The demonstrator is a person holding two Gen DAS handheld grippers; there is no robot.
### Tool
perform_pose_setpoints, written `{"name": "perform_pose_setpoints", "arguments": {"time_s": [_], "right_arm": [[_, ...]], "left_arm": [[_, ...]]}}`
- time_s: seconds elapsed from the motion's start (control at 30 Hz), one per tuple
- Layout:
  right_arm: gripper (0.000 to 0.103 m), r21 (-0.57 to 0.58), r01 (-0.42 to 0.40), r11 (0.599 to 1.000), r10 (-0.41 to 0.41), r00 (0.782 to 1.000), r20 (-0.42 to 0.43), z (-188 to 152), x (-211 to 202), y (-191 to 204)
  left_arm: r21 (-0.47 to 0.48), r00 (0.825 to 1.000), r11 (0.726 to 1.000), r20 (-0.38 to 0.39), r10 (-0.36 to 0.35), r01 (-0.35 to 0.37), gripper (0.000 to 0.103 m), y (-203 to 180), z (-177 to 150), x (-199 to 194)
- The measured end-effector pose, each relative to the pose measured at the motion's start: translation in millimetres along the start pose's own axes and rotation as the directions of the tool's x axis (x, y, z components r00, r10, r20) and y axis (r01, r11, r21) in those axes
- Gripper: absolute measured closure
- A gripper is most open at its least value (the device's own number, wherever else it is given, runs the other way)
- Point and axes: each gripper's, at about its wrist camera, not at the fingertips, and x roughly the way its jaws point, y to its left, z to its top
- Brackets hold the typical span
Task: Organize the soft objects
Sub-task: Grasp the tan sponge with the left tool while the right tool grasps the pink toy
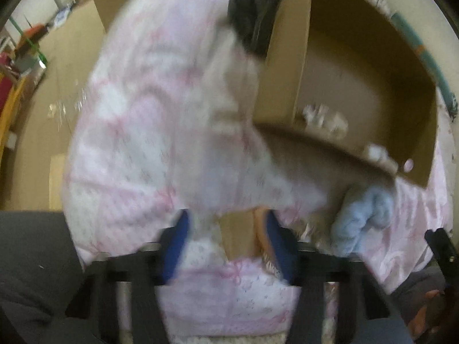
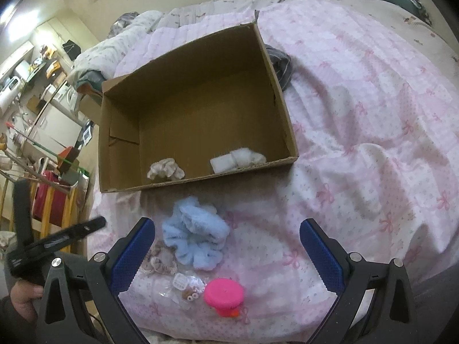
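Observation:
An open cardboard box [image 2: 198,106] stands on a pink patterned bedspread [image 2: 358,109]. Inside it lie a beige scrunchie [image 2: 165,169] and a white soft piece [image 2: 236,159]. In front of the box lie a blue fluffy scrunchie [image 2: 196,235], a small patterned scrunchie [image 2: 160,261], a clear packet of small items [image 2: 186,286] and a pink round toy [image 2: 223,292]. My right gripper [image 2: 228,255] is open above these, empty. The left wrist view is blurred: my left gripper [image 1: 226,246] is open near the box corner [image 1: 287,66], with the blue scrunchie [image 1: 358,220] to its right.
A dark cloth [image 2: 282,63] lies beside the box's right wall. Crumpled bedding [image 2: 114,46] lies behind the box. Left of the bed are shelves and clutter [image 2: 43,109] and a red item on a yellow rack [image 2: 48,197]. Flat cardboard [image 1: 57,91] shows in the left wrist view.

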Motion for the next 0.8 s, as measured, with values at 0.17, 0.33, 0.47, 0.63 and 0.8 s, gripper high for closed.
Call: {"name": "perform_pose_setpoints", "arguments": {"time_s": [0.17,0.33,0.47,0.63,0.8], "right_arm": [[0.000,0.000,0.001,1.000,-0.001,1.000,-0.021,-2,6,1],[0.000,0.006,0.003,1.000,-0.003,1.000,-0.027,-2,6,0],[0.000,0.013,0.002,1.000,-0.001,1.000,-0.031,-1,7,-1],[0.000,0.016,-0.004,1.000,0.004,0.999,-0.035,-1,7,-2],[0.000,0.080,-0.047,0.996,0.057,0.989,-0.135,-6,16,-9]], "left_arm": [[0.032,0.997,0.999,-0.076,0.017,-0.014,0.068,-9,-3,21],[0.001,0.991,1.000,-0.131,-0.021,0.021,0.077,-7,-2,38],[-0.023,0.990,0.999,-0.137,-0.032,0.029,0.087,-4,-2,41],[0.007,0.994,0.999,-0.102,-0.036,0.037,0.094,-3,-4,23],[0.043,0.998,0.997,-0.016,-0.057,0.057,0.094,-2,-12,-13]]}}
